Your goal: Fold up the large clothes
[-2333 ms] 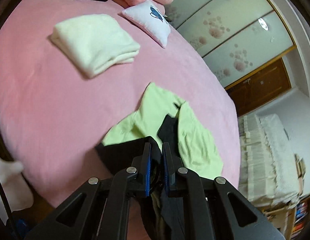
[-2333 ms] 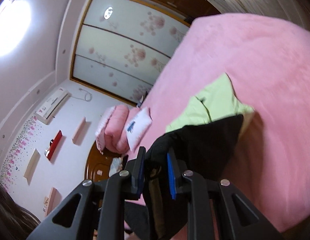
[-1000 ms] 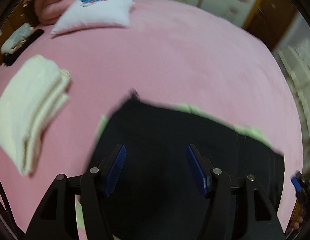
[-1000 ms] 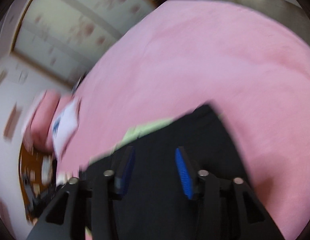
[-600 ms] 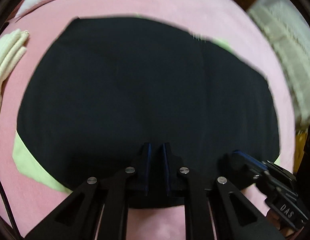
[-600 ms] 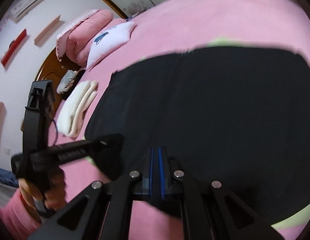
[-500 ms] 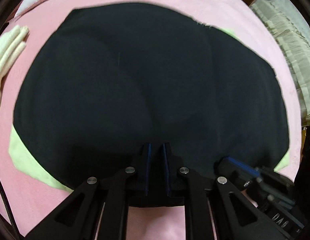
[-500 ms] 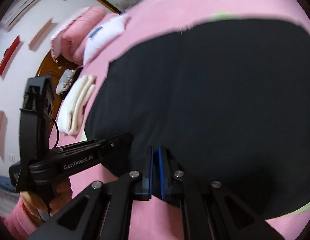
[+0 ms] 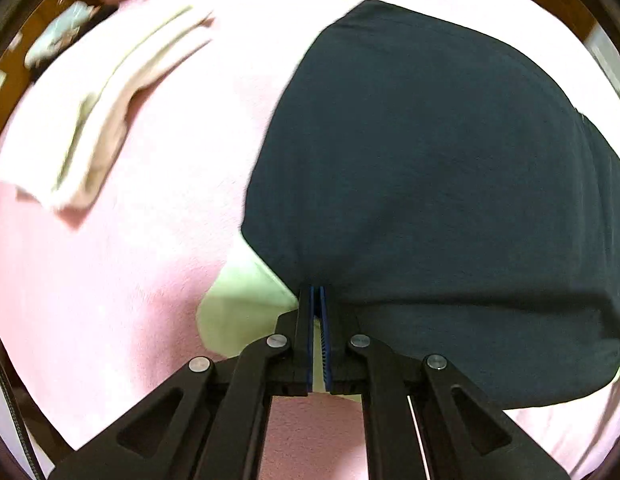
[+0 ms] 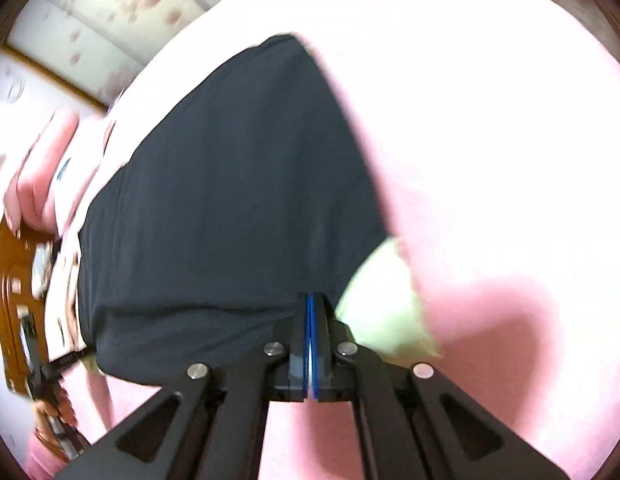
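Note:
A large black garment (image 9: 430, 160) with light green parts (image 9: 238, 300) lies spread on the pink bed (image 9: 130, 260). My left gripper (image 9: 317, 292) is shut on the garment's near edge at its left corner, where black meets green. In the right wrist view the same black garment (image 10: 230, 200) stretches away, with a green corner (image 10: 382, 312) at the right. My right gripper (image 10: 310, 300) is shut on the near edge by that green corner. The left gripper's handle and the hand on it show at the far left (image 10: 54, 400).
A folded cream towel (image 9: 102, 112) lies on the bed left of the garment. Pink bedding and a white pillow (image 10: 66, 168) sit at the head of the bed. Sliding doors with a flower pattern (image 10: 122, 12) stand behind.
Both grippers opened, dropped to the spread garment and shut on its near edge. Since half a second ago they have moved apart to its two near corners, pulling the edge taut.

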`<state>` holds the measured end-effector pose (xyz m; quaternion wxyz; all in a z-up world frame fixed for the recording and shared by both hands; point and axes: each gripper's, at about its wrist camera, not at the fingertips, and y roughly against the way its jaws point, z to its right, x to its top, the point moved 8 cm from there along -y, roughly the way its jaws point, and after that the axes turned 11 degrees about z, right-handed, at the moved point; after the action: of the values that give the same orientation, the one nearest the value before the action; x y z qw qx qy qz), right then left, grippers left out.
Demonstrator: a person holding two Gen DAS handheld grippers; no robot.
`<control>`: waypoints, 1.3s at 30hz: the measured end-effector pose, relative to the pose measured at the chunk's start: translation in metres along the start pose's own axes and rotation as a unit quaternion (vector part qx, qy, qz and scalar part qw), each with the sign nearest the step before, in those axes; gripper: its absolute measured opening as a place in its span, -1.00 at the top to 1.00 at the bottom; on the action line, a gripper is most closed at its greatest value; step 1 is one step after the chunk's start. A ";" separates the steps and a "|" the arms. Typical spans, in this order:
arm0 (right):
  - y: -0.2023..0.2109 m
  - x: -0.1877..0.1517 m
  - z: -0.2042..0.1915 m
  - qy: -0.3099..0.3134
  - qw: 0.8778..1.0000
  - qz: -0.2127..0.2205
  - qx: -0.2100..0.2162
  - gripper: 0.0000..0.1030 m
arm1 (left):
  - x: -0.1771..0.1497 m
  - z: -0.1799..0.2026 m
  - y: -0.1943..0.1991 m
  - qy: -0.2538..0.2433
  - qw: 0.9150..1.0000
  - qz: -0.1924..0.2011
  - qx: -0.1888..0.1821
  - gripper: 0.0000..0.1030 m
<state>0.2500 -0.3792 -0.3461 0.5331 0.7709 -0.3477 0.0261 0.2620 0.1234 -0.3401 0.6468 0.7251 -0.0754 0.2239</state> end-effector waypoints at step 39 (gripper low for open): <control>-0.141 0.121 -0.126 0.038 0.993 0.059 0.092 1.00 | 0.149 0.105 -0.041 0.030 0.994 0.107 0.004 0.91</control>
<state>0.4628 -0.3083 -0.3553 0.4701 0.7934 -0.3679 0.1190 0.4347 0.0545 -0.3213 0.6183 0.7083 -0.1319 0.3139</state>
